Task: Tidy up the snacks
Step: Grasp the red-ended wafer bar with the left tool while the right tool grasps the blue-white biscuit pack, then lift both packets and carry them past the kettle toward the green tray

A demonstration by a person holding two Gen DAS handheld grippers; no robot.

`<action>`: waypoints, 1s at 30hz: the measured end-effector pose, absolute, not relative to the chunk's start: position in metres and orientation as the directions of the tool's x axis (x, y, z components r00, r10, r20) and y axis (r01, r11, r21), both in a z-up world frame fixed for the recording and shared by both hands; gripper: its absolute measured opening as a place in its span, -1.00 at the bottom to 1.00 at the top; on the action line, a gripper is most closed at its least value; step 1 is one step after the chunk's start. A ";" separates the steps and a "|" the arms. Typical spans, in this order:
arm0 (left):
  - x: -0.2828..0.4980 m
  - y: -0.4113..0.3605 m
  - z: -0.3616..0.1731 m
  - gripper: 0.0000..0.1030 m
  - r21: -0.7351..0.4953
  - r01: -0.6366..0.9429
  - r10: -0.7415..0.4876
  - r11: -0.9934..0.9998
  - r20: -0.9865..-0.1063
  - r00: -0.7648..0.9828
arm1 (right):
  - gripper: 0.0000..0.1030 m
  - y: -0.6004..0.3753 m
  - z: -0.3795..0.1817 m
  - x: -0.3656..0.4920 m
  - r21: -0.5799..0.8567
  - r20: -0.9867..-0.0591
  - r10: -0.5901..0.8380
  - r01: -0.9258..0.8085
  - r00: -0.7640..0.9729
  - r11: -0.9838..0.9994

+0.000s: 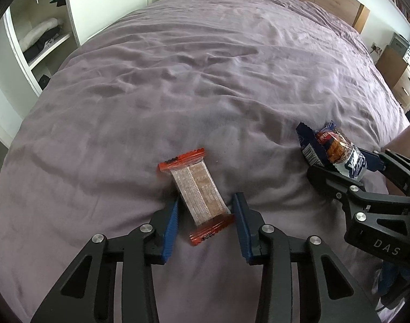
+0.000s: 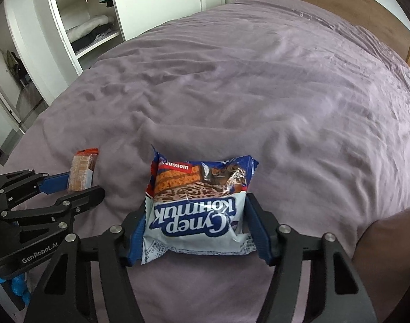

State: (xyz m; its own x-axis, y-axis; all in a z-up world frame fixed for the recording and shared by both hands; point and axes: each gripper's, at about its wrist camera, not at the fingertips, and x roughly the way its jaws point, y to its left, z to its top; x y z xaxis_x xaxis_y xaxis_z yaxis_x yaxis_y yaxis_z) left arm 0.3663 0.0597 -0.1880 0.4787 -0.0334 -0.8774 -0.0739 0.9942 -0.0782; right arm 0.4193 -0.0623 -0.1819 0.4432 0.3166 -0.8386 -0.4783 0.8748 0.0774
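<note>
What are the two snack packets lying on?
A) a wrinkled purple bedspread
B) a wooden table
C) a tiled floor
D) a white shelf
A: both the red-ended clear wafer packet and the blue-and-white cake packet rest on the wrinkled purple bedspread, each between a gripper's blue-padded fingers.

Soft daylight, both views sharp at centre.
Fisheye bent the bedspread (image 1: 205,80) edges; dark vignette filled the corners; mild glare on the snack wrapper (image 2: 194,215).
</note>
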 end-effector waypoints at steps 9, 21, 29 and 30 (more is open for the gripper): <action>0.363 0.062 -0.183 -0.51 -0.101 -0.083 -0.047 0.991 -0.867 0.495 | 0.11 -0.064 -0.176 0.414 0.084 -0.829 0.321 -0.467 0.457 0.880; 0.342 0.053 -0.161 -0.53 -0.075 -0.057 -0.035 0.996 -0.856 0.517 | 0.10 -0.075 -0.150 0.377 0.075 -0.813 0.337 -0.488 0.475 0.869; 0.306 0.040 -0.134 -0.53 -0.060 -0.017 -0.041 0.998 -0.845 0.533 | 0.10 -0.095 -0.122 0.325 0.095 -0.798 0.366 -0.499 0.479 0.861; 0.299 0.038 -0.129 -0.53 -0.058 -0.012 -0.043 0.998 -0.843 0.537 | 0.10 -0.097 -0.118 0.317 0.097 -0.797 0.368 -0.501 0.478 0.860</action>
